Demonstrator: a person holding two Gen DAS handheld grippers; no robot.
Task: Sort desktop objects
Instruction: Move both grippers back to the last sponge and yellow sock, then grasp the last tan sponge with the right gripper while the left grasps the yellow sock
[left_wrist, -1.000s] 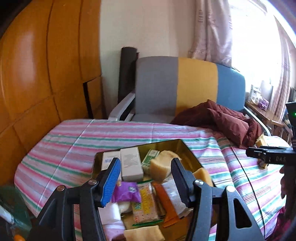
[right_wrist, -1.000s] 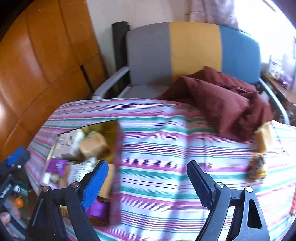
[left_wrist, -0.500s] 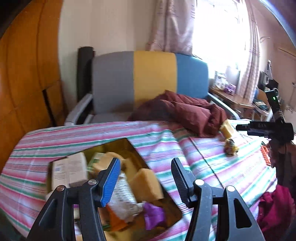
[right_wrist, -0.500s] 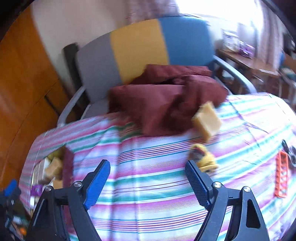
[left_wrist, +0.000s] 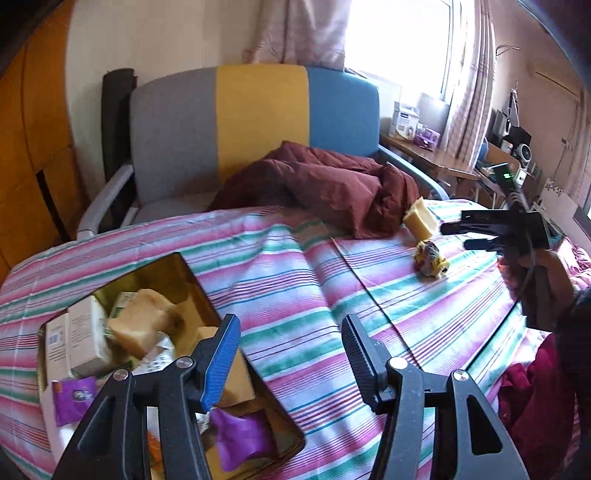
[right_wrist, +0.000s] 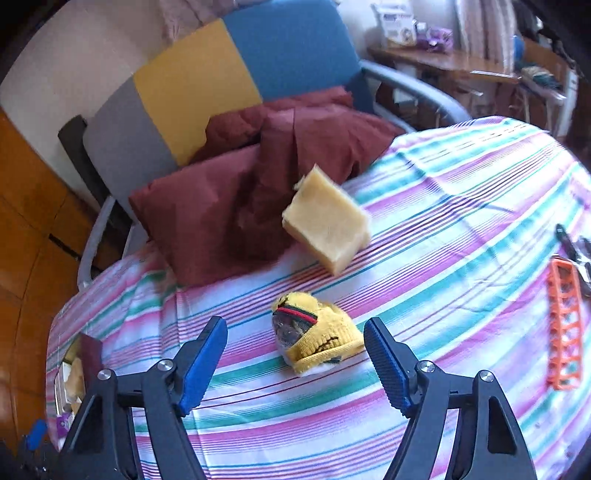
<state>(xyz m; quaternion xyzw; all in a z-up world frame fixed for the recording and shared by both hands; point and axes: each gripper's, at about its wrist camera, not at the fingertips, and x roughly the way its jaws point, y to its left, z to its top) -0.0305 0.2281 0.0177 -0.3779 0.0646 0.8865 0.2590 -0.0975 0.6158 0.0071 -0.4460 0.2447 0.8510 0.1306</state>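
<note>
Diagonally lying yellow sock, cuff upper-left, striped cloth

Orange rack cut by right edge; tin contents partly behind left gripper.

The striped tablecloth is thin woven cloth, creased; the yellow sock is knitted. The sponge block looks porous and matt. The tin tray has a glossy golden metal wall, and the maroon jacket is smooth fabric
</note>
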